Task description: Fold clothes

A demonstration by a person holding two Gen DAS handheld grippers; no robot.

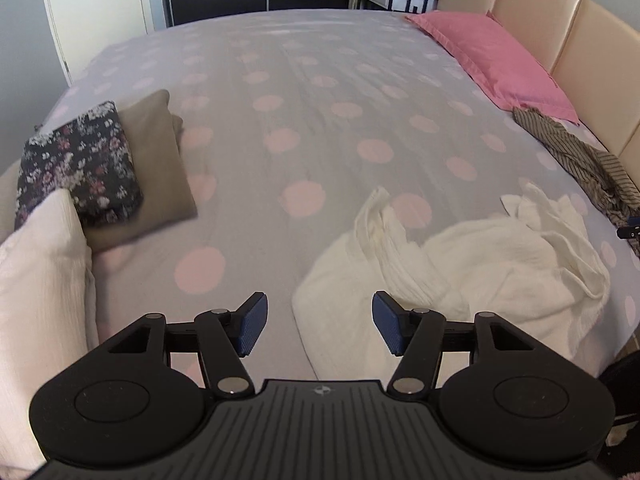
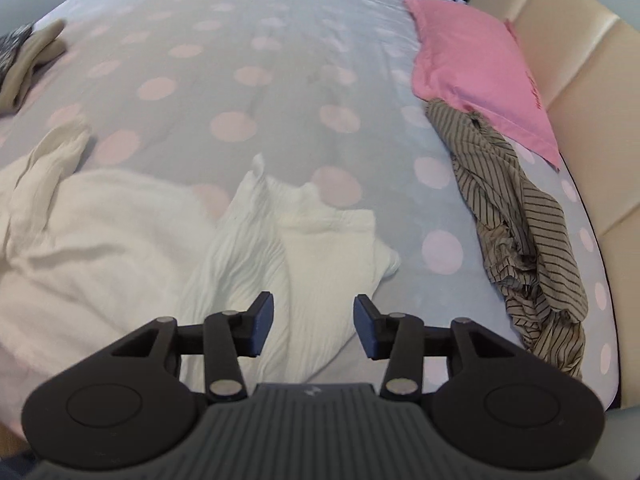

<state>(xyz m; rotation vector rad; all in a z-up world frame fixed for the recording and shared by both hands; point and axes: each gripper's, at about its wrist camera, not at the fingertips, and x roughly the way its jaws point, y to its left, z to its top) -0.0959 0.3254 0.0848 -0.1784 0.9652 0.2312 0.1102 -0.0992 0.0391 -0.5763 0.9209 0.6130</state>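
Both grippers up off the bed, angled down at it, nothing held. Left gripper (image 1: 319,326): blue pads (image 1: 253,326) apart, only bedspread and the corner of the white garment (image 1: 460,264) seen through the gap, no contact. Right gripper (image 2: 314,328): fingers apart too, white garment (image 2: 132,232) visible below between them, pads clear of the cloth.

White garment lies crumpled and unfolded on the bedspread (image 1: 304,80) near the bed's near edge, toward the headboard side; one sleeve-like end sticks out toward the middle of the bed, a ribbed section bunches up right under the right gripper.

Striped garment (image 2: 524,232) in a loose heap along the headboard (image 2: 568,76) edge, its top end touching the pink pillow (image 2: 476,68), just beside the white one but apart from it.

Opposite edge of the bed: folded stack, floral piece (image 1: 76,164) on top of a tan piece (image 1: 160,160), and a folded pale pink piece (image 1: 40,272) in front of them at the near corner.

Both views a bit motion-blurred on the cloth, so fine creases can't be read
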